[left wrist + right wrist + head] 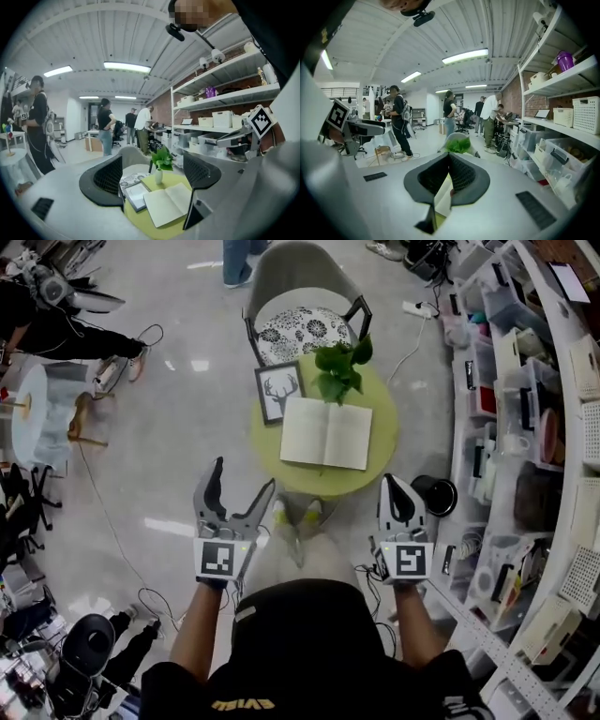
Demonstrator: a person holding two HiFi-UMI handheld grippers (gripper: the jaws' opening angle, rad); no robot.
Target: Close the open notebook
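Notebook: I see the notebook [326,432] lying open and flat, pages up, on the near half of the round green table [314,480]. Nothing touches it.
Table, other things: a picture frame [279,392] with a deer drawing lies just beside the notebook's left page, at the table's far left. A leafy plant [339,367] stands just behind the notebook's far edge.
Vase: small and white [159,176]. It holds the plant upright.
Chair: grey [305,296], pushed up to the far side of the table, with a patterned cushion [302,334] on its seat.
Black tub: a round black one [434,493] sits on the floor by the table's right edge. I cannot tell what is in it.
Shelf bins: clear plastic bins [497,306] line the curved shelves [562,409] on my right. They are packed with mixed small items that I cannot make out.
Baskets: white slatted ones [586,115] sit on an upper shelf, contents hidden.
Left gripper: I have the left gripper [244,474] in the air on the near side of the table, short of its rim. Its jaws are spread wide and hold nothing. In its own view the notebook, frame and vase show in the gap between them, well beyond the tips.
Right gripper: the right gripper [395,482] hangs near the table's near-right rim, touching nothing. Its jaws are pressed together with nothing caught between the pads.
Room: people [105,124] stand well back across the floor.
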